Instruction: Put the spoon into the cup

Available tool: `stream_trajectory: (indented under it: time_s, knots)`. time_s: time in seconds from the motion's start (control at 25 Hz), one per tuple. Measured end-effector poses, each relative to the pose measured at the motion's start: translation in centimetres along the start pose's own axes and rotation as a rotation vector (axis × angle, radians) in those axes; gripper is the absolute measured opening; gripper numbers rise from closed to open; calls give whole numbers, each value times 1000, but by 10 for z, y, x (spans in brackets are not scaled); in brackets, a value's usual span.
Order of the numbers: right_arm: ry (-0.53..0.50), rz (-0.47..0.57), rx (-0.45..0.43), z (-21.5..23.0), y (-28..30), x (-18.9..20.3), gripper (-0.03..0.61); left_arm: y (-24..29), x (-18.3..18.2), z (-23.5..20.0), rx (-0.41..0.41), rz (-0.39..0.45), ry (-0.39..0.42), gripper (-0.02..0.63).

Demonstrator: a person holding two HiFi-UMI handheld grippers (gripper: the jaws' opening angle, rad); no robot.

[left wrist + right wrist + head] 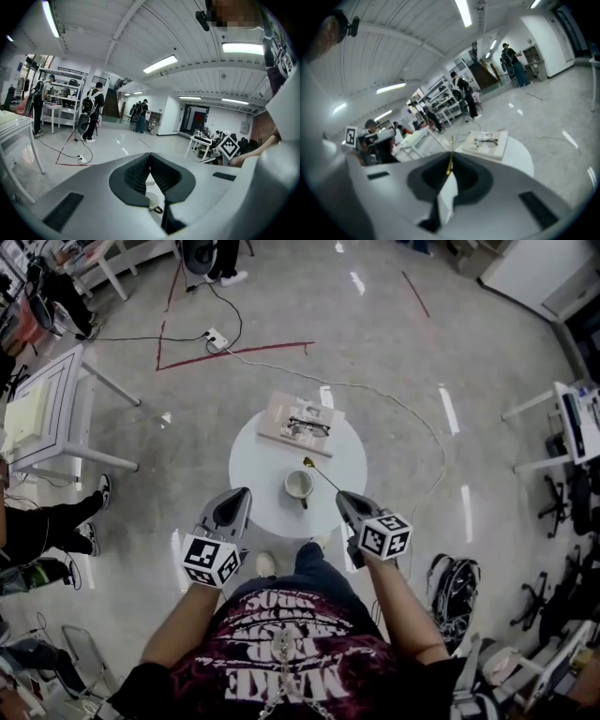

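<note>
Trouble would most likely come from the thin hold. The right gripper's (345, 500) fingers are closed on the very end of the spoon's (320, 473) handle, so it could swivel or slip when tipped. Its bowl sits just past the cup's (299, 486) far rim, over the bench (262, 451), not inside. Lowered as it lies, it would likely strike the rim or nudge the cup. Nothing steadies the cup: the left gripper (239, 498) hangs apart, fingers closed on nothing.

Only the head view sets spoon against cup. The right gripper view shows the handle pinched between the fingers and the book (487, 143) ahead, but no cup. The left gripper view catches the cup low beyond its fingers, but no spoon.
</note>
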State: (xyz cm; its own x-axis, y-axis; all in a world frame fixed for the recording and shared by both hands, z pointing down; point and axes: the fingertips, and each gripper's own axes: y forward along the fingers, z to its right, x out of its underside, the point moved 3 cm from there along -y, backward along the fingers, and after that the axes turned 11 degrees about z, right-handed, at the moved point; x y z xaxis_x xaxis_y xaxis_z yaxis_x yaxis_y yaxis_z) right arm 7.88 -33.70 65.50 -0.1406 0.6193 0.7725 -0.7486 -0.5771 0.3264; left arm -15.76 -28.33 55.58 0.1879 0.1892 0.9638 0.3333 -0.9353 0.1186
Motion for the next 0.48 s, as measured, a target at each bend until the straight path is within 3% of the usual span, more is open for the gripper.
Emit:
stream_trajectory:
  time_s: [0.48]
  knots:
    - [18,-198,55,52,35,78,35,-18,11,-2,-65,-29,-7,31]
